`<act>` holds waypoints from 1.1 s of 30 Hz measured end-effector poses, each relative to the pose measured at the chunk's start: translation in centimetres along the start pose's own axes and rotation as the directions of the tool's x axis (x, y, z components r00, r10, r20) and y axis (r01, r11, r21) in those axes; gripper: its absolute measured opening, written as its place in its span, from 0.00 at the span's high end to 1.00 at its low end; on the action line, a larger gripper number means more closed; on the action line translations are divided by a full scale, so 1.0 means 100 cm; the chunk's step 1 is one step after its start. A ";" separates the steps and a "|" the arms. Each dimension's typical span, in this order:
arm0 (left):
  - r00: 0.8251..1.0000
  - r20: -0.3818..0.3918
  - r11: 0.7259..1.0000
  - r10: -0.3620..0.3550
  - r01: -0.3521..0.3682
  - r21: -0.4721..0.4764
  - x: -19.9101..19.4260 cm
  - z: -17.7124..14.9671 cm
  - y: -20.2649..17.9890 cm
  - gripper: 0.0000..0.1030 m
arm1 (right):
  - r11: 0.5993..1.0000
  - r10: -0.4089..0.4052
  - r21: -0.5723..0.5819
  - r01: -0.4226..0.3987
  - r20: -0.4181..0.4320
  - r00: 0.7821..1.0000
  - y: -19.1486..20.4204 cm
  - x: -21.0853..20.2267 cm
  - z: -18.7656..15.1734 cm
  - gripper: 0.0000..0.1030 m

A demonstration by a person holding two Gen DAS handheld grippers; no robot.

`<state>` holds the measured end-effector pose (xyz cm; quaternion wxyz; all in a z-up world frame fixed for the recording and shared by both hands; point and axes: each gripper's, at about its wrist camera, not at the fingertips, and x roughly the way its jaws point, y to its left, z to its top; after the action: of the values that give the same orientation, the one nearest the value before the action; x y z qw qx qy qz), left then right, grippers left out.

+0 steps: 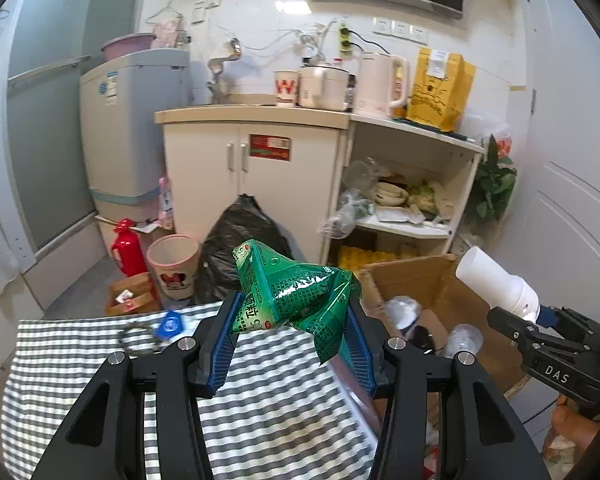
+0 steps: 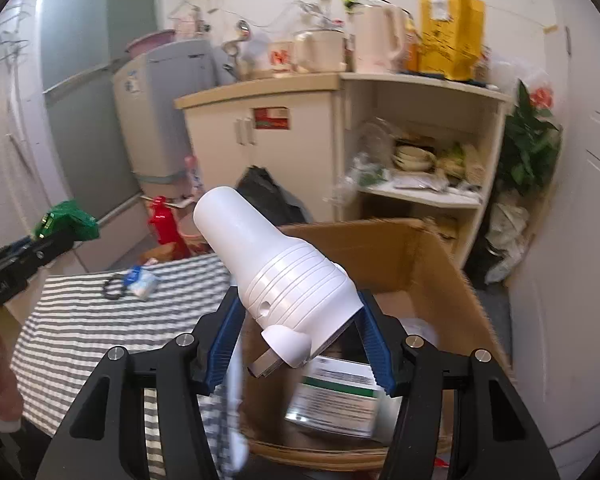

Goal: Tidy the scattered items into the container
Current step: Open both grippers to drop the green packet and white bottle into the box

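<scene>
Green packet (image 1: 296, 292): glossy crinkled plastic film. White device (image 2: 284, 276): smooth matt plastic, ribbed middle. Box (image 2: 400, 248): plain brown cardboard. Table (image 1: 272, 408): striped woven cloth. Claws (image 1: 290, 344) (image 2: 300, 340): matt black plastic, ridged blue pads (image 1: 225, 344).

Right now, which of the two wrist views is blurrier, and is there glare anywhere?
Right wrist view: motion-smeared, worst on the labelled box inside the cardboard box; the white plastic piece stays fairly crisp. Left wrist view: sharper, with glare on the green packet. Both bend straight edges, fisheye style.
</scene>
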<state>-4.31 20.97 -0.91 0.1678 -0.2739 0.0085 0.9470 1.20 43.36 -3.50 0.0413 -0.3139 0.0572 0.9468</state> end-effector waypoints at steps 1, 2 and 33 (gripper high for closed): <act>1.000 -0.001 1.000 -0.008 0.008 0.002 0.003 0.000 -0.006 0.51 | 1.000 -0.009 0.013 0.009 -0.008 1.000 -0.009 0.001 -0.001 0.45; 1.000 -0.003 1.000 -0.017 0.017 0.005 0.006 0.001 -0.011 0.51 | 1.000 -0.018 0.023 0.018 -0.012 1.000 -0.016 0.002 -0.002 0.45; 0.968 -0.138 0.969 -0.211 0.226 0.102 0.108 0.002 -0.140 0.51 | 0.987 -0.153 0.033 0.156 -0.094 0.984 -0.084 0.042 -0.020 0.29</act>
<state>-8.50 37.60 -5.30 0.2860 -0.3219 0.0442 0.9015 0.04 51.60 -8.32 0.1182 -0.3595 0.0535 0.9241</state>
